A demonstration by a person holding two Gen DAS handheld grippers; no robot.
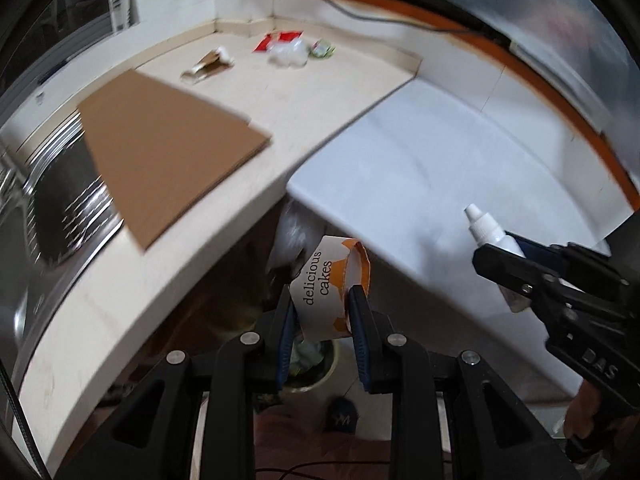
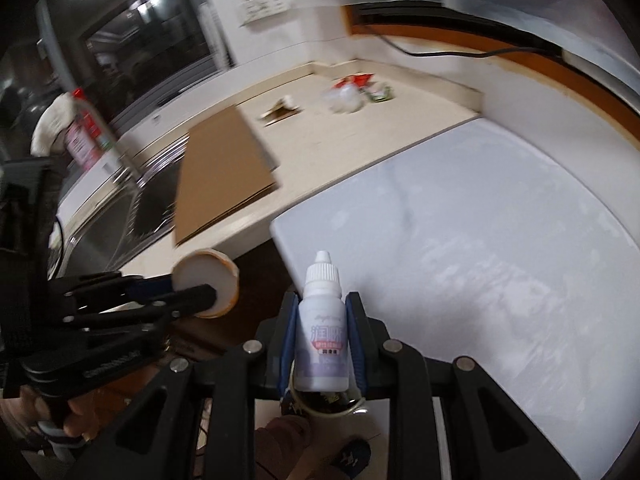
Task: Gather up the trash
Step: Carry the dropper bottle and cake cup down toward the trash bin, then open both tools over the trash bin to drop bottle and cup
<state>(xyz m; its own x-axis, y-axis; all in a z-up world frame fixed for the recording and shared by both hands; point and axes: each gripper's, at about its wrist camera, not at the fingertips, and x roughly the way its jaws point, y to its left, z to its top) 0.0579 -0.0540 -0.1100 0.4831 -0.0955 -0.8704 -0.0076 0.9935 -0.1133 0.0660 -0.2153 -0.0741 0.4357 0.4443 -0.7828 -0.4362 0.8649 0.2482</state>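
Matt brown cardboard sheet [image 1: 168, 160], glossy steel sink [image 1: 60, 216]

A crumpled paper cup [image 1: 329, 288], white with orange patches and the words "delicious cakes", sits squeezed between the two fingers of the left gripper [image 1: 323, 312], its torn rim jutting past the fingertips. A small white dropper bottle [image 2: 322, 328] with a white cap and a pale purple label stands upright between the right gripper's [image 2: 323, 320] fingers, pads pressed on both sides, its nozzle reaching beyond the tips.
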